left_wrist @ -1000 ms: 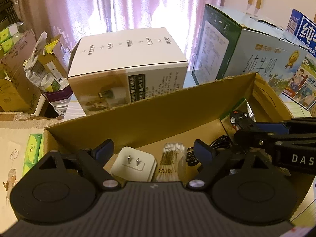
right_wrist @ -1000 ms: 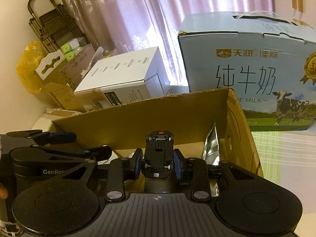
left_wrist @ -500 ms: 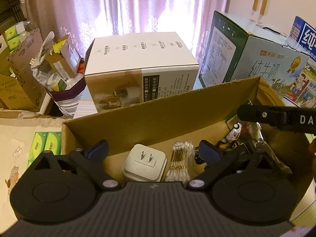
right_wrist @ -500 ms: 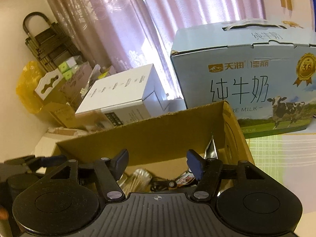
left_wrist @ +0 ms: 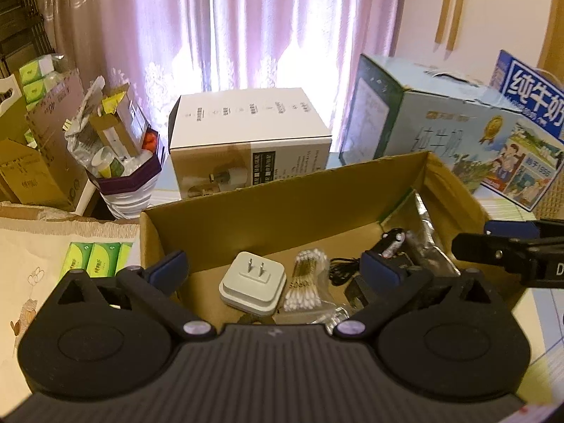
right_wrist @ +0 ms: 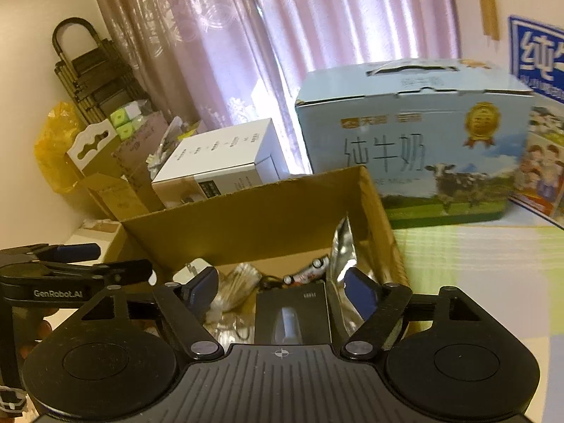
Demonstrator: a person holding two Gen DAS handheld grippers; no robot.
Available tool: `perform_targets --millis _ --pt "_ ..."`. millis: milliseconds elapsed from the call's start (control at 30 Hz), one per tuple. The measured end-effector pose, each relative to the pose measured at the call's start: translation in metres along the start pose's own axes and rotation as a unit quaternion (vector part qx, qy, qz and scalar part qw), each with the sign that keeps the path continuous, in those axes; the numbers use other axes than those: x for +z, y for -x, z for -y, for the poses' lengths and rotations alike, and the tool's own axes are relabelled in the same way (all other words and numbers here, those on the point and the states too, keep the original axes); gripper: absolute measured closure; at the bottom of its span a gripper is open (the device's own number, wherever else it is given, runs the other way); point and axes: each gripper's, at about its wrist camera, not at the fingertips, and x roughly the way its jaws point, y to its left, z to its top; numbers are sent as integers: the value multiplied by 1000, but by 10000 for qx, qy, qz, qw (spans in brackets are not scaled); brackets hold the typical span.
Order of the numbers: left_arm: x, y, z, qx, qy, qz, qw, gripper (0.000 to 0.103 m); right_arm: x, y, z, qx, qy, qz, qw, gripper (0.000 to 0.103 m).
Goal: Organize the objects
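Your left tool (left_wrist: 273,268) and right tool (right_wrist: 280,287) both gape wide, empty, over the cardboard box (left_wrist: 292,204); white plug (left_wrist: 252,283) at twelve o'clock.

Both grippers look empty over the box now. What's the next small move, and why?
Probably lift the right gripper clear of the cardboard box and go for another loose item: both grippers are open and empty, and the black item already lies inside.

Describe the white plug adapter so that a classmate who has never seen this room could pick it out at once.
Find the open cardboard box in front of the curtains. On its floor, near the left end, lies the adapter, just left of a packet of cotton swabs. It alone is a white rounded block with two metal prongs pointing up.
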Motion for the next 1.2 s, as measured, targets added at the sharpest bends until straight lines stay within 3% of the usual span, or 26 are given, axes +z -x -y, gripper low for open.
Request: perform_targets --millis 567,1200 --pt "-48 109 20 23 112 427 9990 1 -48 100 -24 -269 -62 379 9989 18" --pt "-133 198 55 331 423 187 9984 1 -122 171 -23 -11 39 59 10000 17"
